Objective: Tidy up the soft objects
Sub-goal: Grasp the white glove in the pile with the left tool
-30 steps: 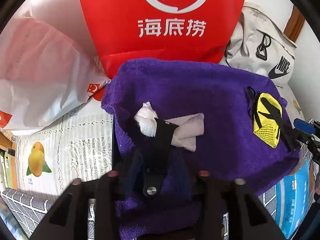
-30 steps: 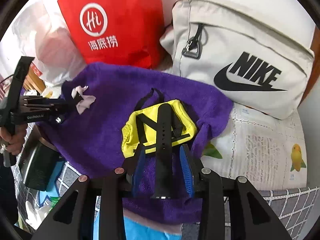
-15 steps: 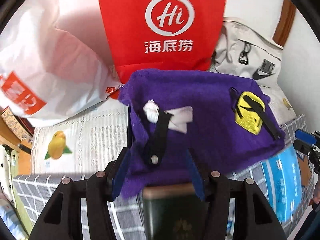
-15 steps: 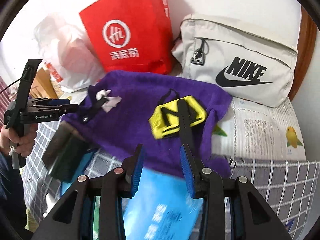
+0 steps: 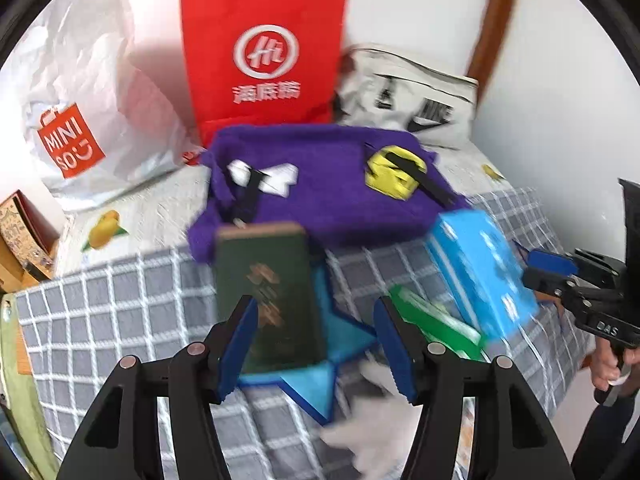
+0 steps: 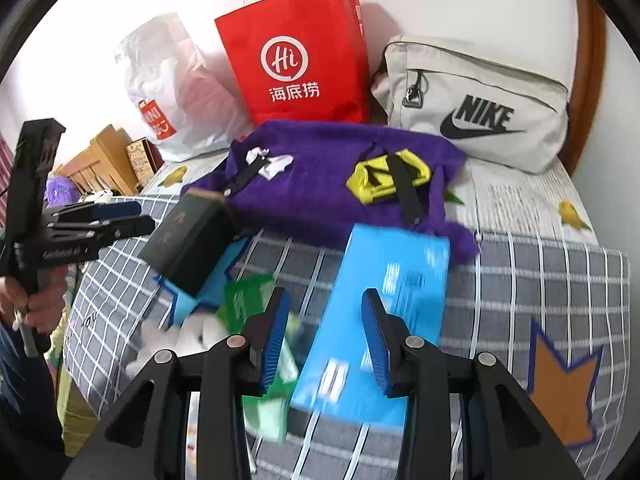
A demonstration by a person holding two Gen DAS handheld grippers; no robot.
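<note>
- My left gripper [image 5: 316, 346] is opening, nothing between its blue pads; it is hanging over the green book [image 5: 272, 292] near the bed's front edge.
- My right gripper [image 6: 326, 338] is standing part open and empty, above the blue box [image 6: 384, 308].
- The purple towel [image 6: 320, 184] is lying toward the back of the bed [image 6: 560, 288], carrying the white cloth [image 6: 276, 164] and the yellow pouch [image 6: 388, 178], each crossed by a black strap.
- Risk, as I am judging it: the towel's front edge is lying just against the book and box, so dragging it could be shoving them off the front.
- The red bag [image 6: 296, 52], white plastic bag [image 6: 168, 84] and grey bag [image 6: 476, 104] are crowding the back edge; pushing there could be tipping them.
- Open room is lying on the checked cover at the right side; the front left is cluttered with a green packet [image 6: 244, 300].
</note>
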